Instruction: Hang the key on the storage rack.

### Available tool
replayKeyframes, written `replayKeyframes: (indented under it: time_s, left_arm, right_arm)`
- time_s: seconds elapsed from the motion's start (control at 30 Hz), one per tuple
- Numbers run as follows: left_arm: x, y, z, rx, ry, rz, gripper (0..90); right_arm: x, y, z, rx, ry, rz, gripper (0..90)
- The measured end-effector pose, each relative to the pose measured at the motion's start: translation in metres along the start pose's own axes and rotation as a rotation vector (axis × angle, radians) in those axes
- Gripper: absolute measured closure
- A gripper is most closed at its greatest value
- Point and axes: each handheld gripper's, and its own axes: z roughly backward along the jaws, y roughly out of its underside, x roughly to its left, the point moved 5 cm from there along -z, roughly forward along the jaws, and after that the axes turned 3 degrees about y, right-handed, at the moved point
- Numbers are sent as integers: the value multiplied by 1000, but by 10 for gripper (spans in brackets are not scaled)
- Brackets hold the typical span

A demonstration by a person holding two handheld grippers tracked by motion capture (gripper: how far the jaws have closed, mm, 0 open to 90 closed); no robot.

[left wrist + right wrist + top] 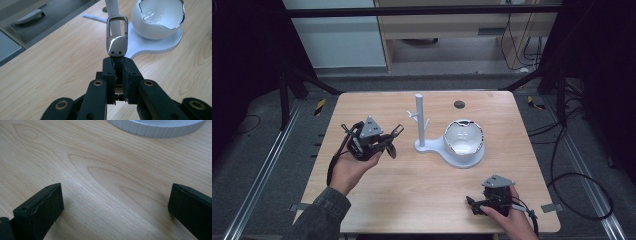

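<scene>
You are holding the left gripper (388, 141) above the left half of the wooden table (422, 185), its jaws closed tight on the lower end of a polished metal key clip (116, 38). In the left gripper view the clip is sticking up and out past the jaw tips, its shiny body just above them and its open loop farthest out, lined up in front of the white post (113, 15) of the hook stand, without touching it as far as can be told. The stand's flat white base (163, 40) is carrying a glossy white bowl (160, 18) to the right of the post. Your right gripper (475, 206) is resting low near the table's front right corner, jaws spread wide with bare wood between them and the base's rim (160, 127) beyond.
</scene>
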Motion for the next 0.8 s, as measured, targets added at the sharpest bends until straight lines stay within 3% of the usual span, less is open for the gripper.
replayKeyframes:
  time_s: [0.5, 0.67, 0.8]
  left_arm:
    - [-4, -31, -5, -39, -17, -2, 811]
    - [-1, -37, -8, -59, -15, 19, 811]
    - [-3, -39, -12, -49, -10, 11, 811]
  right_arm:
    - [0, 0, 0, 1, -2, -3, 4]
    - [1, 0, 1, 3, -4, -4, 4]
    - [1, 0, 1, 3, -5, -4, 4]
